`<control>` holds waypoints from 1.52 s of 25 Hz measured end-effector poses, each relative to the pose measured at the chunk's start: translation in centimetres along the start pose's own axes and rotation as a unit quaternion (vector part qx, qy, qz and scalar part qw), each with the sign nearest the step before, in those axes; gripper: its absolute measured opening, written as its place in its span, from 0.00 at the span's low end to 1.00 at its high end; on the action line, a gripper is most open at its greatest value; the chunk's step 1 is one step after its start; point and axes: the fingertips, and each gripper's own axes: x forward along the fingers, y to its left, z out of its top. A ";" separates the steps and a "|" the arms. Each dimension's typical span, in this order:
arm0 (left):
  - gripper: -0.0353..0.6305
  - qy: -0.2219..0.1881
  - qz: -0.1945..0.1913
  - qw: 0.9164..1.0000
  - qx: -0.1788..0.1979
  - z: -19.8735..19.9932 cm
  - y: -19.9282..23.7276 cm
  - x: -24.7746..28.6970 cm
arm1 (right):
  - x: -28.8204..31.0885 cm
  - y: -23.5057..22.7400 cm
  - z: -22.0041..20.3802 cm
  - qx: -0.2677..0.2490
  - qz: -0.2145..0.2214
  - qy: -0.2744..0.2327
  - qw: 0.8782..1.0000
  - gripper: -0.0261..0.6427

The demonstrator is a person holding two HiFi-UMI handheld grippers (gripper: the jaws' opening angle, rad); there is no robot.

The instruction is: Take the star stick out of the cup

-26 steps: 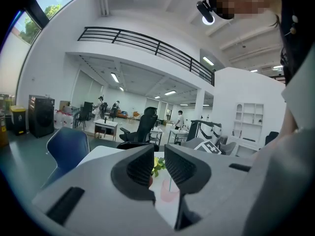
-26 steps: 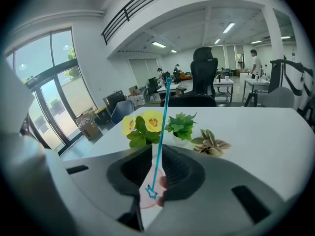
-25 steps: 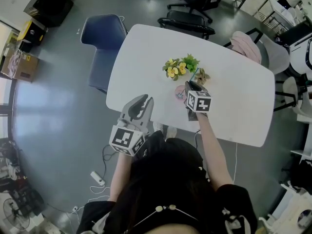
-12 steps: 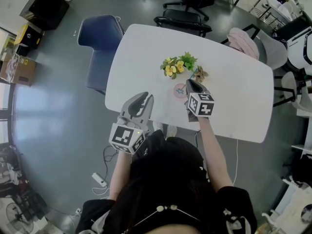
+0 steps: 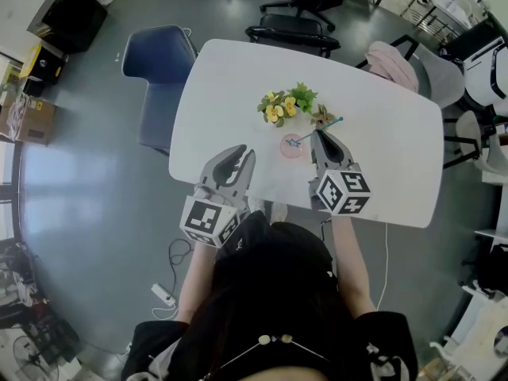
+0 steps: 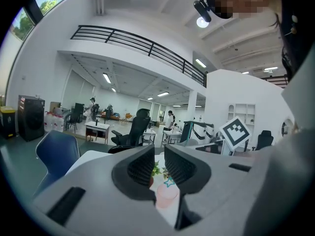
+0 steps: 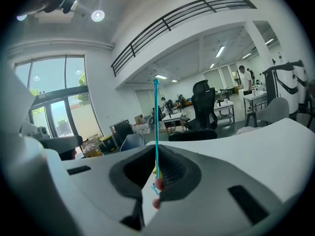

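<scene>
A blue chair point(image 5: 159, 62) stood off the left edge of the white counter point(image 5: 230, 86). The left claw point(image 5: 238, 154) hung over the counter's near left part, well apart from the task's things. In the left gripper view its jaws point(image 6: 159, 161) stood a narrow gap apart with nothing between them; the cup and the star showed through that gap, farther off.

Toward the middle of the counter lay a bunch of yellow and green flowers point(image 5: 284, 105), and just on the near side of it stood the pink cup point(image 5: 290, 149), upright. The star stick point(image 5: 325, 125) slanted from the cup's mouth up and to the right, its star end over the cup's rim; whether that end had fully cleared the cup could not be told.

The right claw point(image 5: 321, 137) reached in just right of the cup. In the right gripper view its jaws point(image 7: 156, 173) were pressed together on the teal shaft of the stick point(image 7: 156, 127), which ran straight up out of them.
</scene>
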 end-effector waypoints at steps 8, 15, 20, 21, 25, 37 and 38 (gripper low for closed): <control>0.13 -0.008 -0.006 1.000 0.004 0.5 -0.5 0.6 | -4.2 2.3 4.4 -0.013 0.005 -0.075 0.997 0.07; 0.13 -0.015 -0.014 1.000 0.007 1.0 -1.4 1.0 | -7.1 3.3 6.6 -0.022 0.003 -0.115 0.993 0.07; 0.13 -0.016 -0.018 1.000 0.009 1.4 -1.8 1.2 | -8.2 3.4 7.5 -0.015 0.005 -0.131 0.991 0.07; 0.13 -0.016 -0.019 1.000 0.009 1.4 -1.8 1.2 | -8.4 3.5 7.6 -0.015 0.004 -0.134 0.991 0.07; 0.13 -0.017 -0.018 1.000 0.010 1.3 -1.8 1.2 | -9.3 3.9 8.1 -0.025 0.003 -0.146 0.989 0.07; 0.13 -0.021 -0.015 1.000 0.010 1.5 -1.8 1.5 | -10.0 5.0 9.1 -0.046 0.013 -0.156 0.987 0.07; 0.13 -0.021 -0.015 1.000 0.010 1.5 -1.9 1.5 | -10.0 5.1 9.1 -0.047 0.014 -0.156 0.987 0.07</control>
